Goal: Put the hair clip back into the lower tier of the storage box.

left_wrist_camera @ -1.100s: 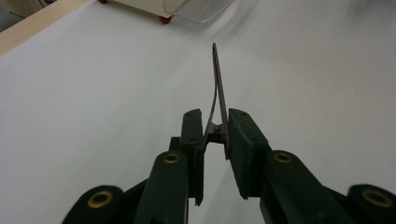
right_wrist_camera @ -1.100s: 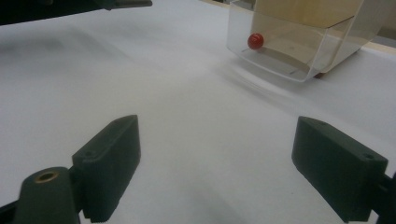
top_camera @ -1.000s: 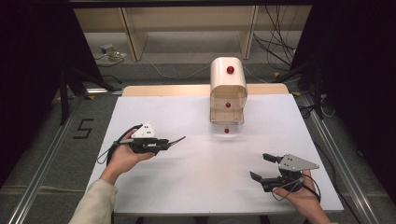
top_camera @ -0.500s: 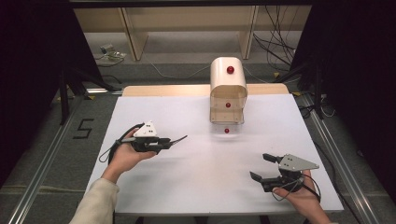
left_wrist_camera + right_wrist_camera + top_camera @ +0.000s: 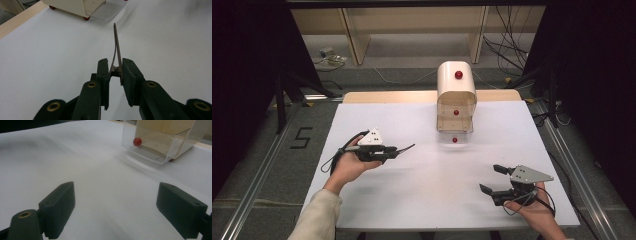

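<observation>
cabinet (image 5: pixel 75 6) top cropped, drawer (image 5: pixel 110 8) blurred

White table top (image 5: pixel 377 115) with a light wood strip (image 5: pixel 382 96) along its far edge, set on a grey carpeted floor (image 5: pixel 257 165). Metal rails (image 5: pixel 254 192) run along the floor on both sides of the table. Black tape marking shaped like a 5 (image 5: pixel 301 138) on the floor at left. Dark curtains (image 5: pixel 242 60) hang on the left and right, black stand legs (image 5: pixel 279 107) at their feet. Behind the table, a light wooden frame (image 5: pixel 354 37) with upright legs. Loose cables (image 5: pixel 507 47) on the floor at right rear, a small power strip or device (image 5: pixel 328 54) at left rear. Even overhead light, soft shadows.
</observation>
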Motion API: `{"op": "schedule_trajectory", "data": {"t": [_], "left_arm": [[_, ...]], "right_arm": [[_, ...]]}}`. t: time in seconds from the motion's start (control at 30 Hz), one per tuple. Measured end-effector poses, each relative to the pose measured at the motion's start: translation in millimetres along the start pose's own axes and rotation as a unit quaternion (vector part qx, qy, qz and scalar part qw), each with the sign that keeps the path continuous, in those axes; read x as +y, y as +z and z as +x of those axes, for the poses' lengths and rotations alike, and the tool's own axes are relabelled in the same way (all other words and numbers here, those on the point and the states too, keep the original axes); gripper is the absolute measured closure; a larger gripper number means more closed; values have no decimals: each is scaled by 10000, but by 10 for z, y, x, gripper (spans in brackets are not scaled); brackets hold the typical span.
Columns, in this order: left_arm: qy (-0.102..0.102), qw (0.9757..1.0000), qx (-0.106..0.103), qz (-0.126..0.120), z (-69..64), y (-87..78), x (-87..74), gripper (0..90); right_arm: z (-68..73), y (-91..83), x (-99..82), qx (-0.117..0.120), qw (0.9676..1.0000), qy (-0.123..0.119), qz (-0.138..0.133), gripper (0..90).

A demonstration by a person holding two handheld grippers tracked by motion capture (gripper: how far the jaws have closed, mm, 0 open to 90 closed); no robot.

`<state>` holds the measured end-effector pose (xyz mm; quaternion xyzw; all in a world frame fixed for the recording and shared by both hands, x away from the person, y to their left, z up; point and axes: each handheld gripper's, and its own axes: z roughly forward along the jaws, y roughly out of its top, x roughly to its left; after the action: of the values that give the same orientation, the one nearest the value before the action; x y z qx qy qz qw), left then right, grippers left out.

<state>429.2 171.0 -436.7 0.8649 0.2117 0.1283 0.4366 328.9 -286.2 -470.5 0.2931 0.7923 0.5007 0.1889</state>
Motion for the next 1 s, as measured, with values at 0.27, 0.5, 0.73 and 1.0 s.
{"op": "schedule_trajectory", "data": {"t": [0.27, 0.5, 0.73, 1.0], "left_arm": [[20, 10000, -29, -29, -1, 20, 48, 762], [42, 10000, -50, -24, -4, 44, 83, 761], [67, 10000, -63, -16, -6, 78, 120, 761], [123, 9999, -87, 22, 4, 112, 157, 761]], "right_arm": [[0, 2, 0, -3, 10000, 11, 2, 161], [1, -1, 0, 0, 10000, 10, 2, 161], [1, -1, 0, -1, 10000, 13, 2, 161], [0, -3, -1, -1, 10000, 17, 14, 161]]}}
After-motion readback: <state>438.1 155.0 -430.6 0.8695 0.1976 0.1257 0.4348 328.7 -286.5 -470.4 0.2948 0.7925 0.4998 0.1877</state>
